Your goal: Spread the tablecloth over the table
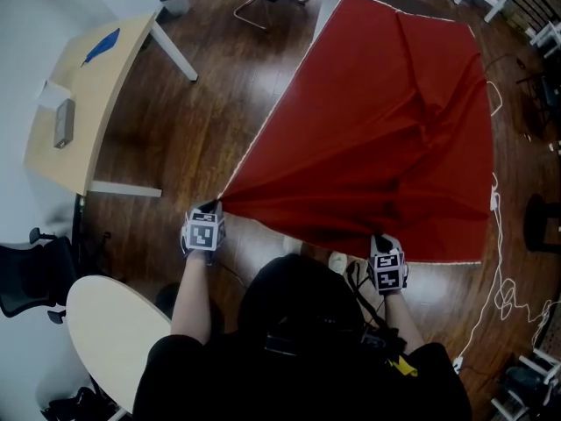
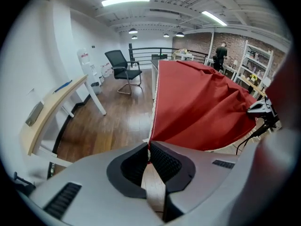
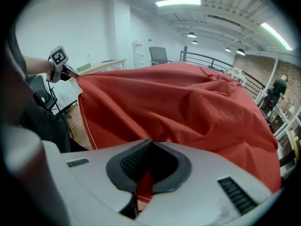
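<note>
Head view has the red tablecloth stretched out ahead of me. Its far end lies over the table, which is hidden beneath it, and its near edge is lifted in my two tools. The left gripper is clenched on the near left corner, and the right gripper is clenched on the near edge further right. Each gripper view shows red fabric pinched between its pads. The cloth's long axis runs from near to far, leaning a little to the right as it goes away. Creases fan out from the right-hand grip, so I judge the step calls for drawing the two hands apart evenly, at the same height, to tension the near edge. I would then lower both together without loosening either clamp.
</note>
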`<state>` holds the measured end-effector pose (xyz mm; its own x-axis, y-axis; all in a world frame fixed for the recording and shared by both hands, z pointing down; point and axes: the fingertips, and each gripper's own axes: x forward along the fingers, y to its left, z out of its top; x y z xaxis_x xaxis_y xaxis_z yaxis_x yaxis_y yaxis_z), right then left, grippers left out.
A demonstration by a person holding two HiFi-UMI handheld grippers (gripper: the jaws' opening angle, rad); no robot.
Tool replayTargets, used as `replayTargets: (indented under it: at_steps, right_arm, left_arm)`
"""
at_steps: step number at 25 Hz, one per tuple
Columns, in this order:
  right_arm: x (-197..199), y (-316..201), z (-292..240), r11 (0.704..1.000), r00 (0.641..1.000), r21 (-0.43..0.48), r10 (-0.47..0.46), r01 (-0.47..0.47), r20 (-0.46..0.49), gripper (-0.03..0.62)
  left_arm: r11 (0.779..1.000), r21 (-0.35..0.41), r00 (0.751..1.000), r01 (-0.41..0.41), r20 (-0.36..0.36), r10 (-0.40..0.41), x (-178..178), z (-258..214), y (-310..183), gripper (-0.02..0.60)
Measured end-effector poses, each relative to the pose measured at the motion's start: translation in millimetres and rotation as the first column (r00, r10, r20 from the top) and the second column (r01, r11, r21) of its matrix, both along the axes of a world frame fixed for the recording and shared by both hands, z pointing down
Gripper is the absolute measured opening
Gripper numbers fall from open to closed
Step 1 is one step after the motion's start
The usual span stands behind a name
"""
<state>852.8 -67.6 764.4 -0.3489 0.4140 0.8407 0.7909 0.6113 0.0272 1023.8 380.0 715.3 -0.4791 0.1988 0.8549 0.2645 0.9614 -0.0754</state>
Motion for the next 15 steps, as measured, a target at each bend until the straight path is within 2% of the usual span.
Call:
replayTargets:
  at_steps: [4,6,7,9,13,15]
  right_arm:
    - [3.1,2.3,0.7,1.0,1.0,0.004,0.009,-0.009,-0.013,0.006]
    - [2.0,0.9,-0.3,1.0,1.0,0.001,0.024,-0.024,-0.012,0.006]
    - [0.3,0.1,-2.4,0.999,0.999,-0.007,0.036,-0.036,-0.004,0.006]
    - [-5.7,-0.7,-12.7,0.997,0.998,-0.045,0.064,-0.063,0.023,0.006]
    - [-27.3,-4.5,-45.7,0.986,0.989,-0.131,0.113,-0.1,0.094,0.006]
    - [-37.7,-13.2,-55.3,0.982,0.984,-0.147,0.138,-0.121,0.115,0.006]
  left_arm:
    - [0.994,0.057,0.996,0.092,-0.018,-0.091,2.8,24.6,2.8,0.015]
    - [0.987,0.07,0.989,0.145,0.012,-0.146,-0.3,27.9,4.5,0.059]
    - [0.984,0.068,0.985,0.166,0.038,-0.169,-2.7,27.1,5.3,0.082]
    - [0.982,0.035,0.976,0.184,0.112,-0.187,-10.6,17.7,7.3,0.175]
    - [0.983,-0.112,0.953,0.144,0.285,-0.108,-46.3,-28.9,2.8,0.175]
    - [0.989,-0.081,0.917,0.12,0.39,-0.08,-73.8,-55.9,-16.8,0.161]
